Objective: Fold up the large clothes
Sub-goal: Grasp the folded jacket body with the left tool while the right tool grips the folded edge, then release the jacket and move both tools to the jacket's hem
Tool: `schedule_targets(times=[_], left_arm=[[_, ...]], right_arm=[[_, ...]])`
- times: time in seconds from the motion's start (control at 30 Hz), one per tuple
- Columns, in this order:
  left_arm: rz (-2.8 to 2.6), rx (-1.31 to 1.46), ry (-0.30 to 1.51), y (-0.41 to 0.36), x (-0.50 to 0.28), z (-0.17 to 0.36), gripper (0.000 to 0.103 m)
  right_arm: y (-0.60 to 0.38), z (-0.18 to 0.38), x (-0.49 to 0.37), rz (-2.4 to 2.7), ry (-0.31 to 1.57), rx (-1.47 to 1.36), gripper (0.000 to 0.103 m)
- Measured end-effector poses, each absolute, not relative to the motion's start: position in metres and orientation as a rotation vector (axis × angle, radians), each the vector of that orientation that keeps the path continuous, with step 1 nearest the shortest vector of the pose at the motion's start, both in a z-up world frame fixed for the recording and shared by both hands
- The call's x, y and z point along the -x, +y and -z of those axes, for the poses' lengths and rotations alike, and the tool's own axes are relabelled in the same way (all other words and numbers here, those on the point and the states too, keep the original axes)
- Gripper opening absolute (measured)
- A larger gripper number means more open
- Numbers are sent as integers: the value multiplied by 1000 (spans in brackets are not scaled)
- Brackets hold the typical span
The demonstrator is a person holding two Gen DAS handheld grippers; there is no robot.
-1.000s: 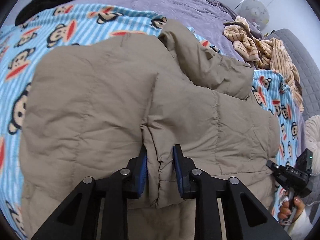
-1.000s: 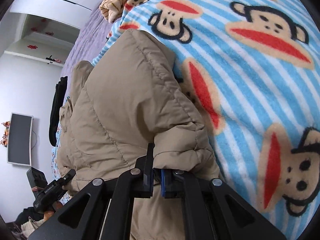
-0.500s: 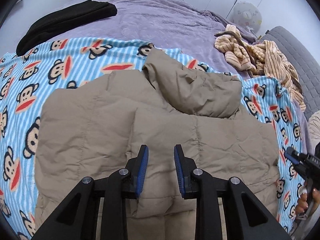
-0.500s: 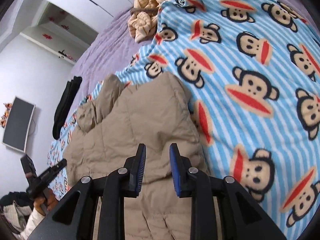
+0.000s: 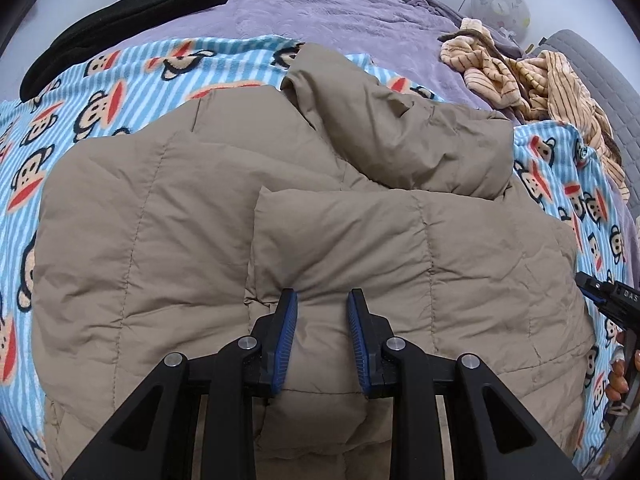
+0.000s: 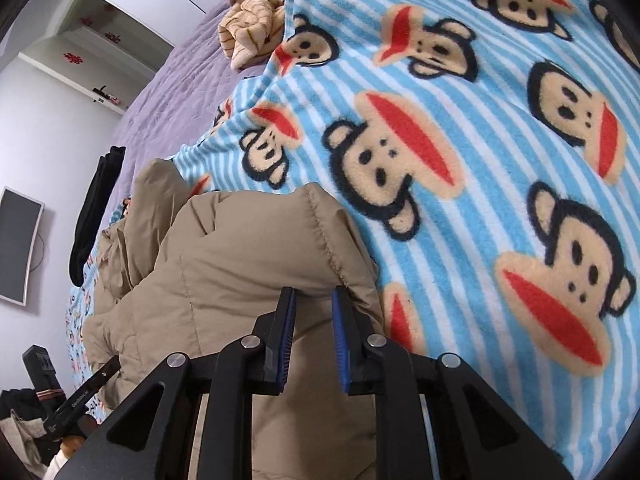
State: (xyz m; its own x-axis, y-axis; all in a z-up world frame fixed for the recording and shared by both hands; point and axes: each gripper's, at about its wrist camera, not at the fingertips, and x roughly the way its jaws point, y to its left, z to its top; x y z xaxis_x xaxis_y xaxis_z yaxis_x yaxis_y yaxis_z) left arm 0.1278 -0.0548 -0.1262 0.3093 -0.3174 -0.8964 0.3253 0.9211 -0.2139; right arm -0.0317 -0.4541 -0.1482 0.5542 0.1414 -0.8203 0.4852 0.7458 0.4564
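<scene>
Bedroom scene: a bed with a purple cover is overlaid by a blue-striped fleece blanket printed with monkey faces, and a tan quilted puffer coat lies flat on the blanket. At the far left of the bed rests a black garment. The coat spreads side to side across the left wrist view, its long axis running left to right, with a sleeve or hood folded over on top toward the far side.

Directly over the coat's near edge is the left gripper — its blue-padded jaws stand apart, straddling a puffed fold but not pinching it. The fabric lies straight ahead of and beneath it.

Further right, the right gripper sits at the coat's right-hand edge, jaws likewise spread, with a stitched seam just ahead of its tips and bare blanket to its right. Each gripper looks equally near its own side of the coat — the next fold probably needs both to close on that near hem.

At the far right lies a heap of tan striped clothing, apart from the coat. No containers are visible.
</scene>
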Motion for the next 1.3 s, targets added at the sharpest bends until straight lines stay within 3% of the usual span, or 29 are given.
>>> schedule_targets(times=[0.17, 0.33, 0.67, 1.07, 1.17, 1.2, 1.23, 1.27, 1.3], left_arm=[[422, -27, 1173, -56, -126, 127, 28], [432, -60, 1161, -60, -125, 130, 28], [395, -112, 1147, -53, -117, 116, 28], [336, -125, 1219, -9, -48, 80, 28], [324, -139, 1244, -1, -21, 73, 28], [318, -147, 1253, 2, -13, 72, 28], [311, -152, 1260, 3, -5, 70, 29], [306, -155, 1268, 5, 3, 68, 32], [298, -156, 1275, 7, 9, 66, 61]], right_arm=[[-418, 124, 64, 227, 999, -525, 19], [-395, 138, 89, 233, 1064, -404, 19], [-406, 148, 82, 272, 1062, -467, 22], [-403, 127, 150, 306, 1090, -676, 23], [-392, 124, 167, 289, 1120, -717, 33], [-388, 123, 173, 289, 1127, -720, 46], [-384, 121, 178, 288, 1132, -726, 51], [-380, 119, 183, 283, 1136, -737, 54], [-377, 118, 186, 275, 1142, -747, 54]])
